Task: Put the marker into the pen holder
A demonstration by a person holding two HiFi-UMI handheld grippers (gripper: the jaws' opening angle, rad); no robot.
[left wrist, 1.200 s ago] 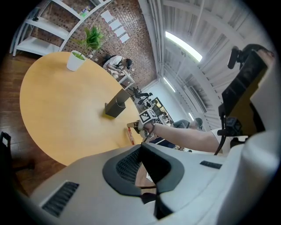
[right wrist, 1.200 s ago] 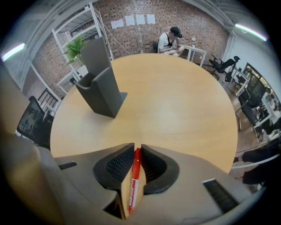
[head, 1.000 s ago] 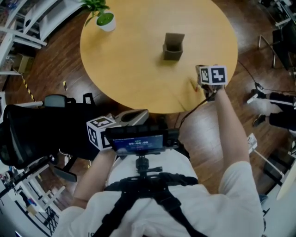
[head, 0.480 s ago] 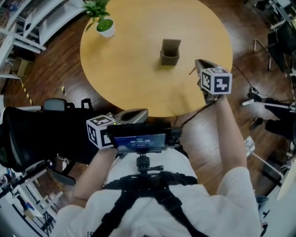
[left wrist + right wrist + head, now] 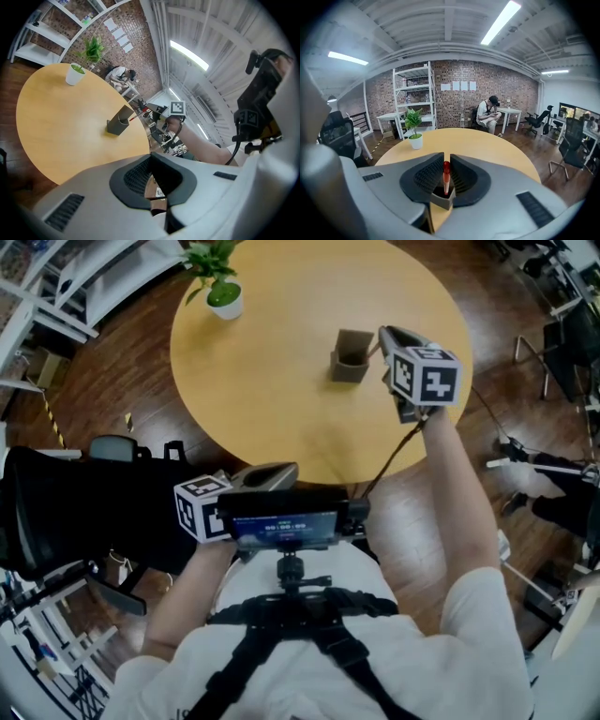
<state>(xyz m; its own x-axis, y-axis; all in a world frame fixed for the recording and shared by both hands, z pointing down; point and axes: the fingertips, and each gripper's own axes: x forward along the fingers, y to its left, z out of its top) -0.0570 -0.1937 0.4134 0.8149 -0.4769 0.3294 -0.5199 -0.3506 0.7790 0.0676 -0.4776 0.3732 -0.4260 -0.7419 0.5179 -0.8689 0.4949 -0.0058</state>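
The grey pen holder [image 5: 351, 356] stands upright on the round wooden table [image 5: 272, 381], right of its middle. My right gripper [image 5: 384, 336] hangs just right of the holder, shut on a red marker [image 5: 446, 174]. In the right gripper view the marker stands between the pads, its lower end over the open mouth of the holder [image 5: 441, 199]. From the left gripper view the marker [image 5: 133, 116] slants down towards the holder [image 5: 118, 123]. My left gripper [image 5: 269, 474] rests low by the person's waist, off the table, shut with nothing in it.
A white pot with a green plant [image 5: 224, 296] stands at the table's far left edge. A black office chair [image 5: 75, 512] is on the floor to the left. White shelves [image 5: 412, 96] and a seated person [image 5: 489, 115] are far behind.
My right gripper has risen from the table's right edge with the marker and moved left and farther in, up to the pen holder. The left gripper has stayed put.
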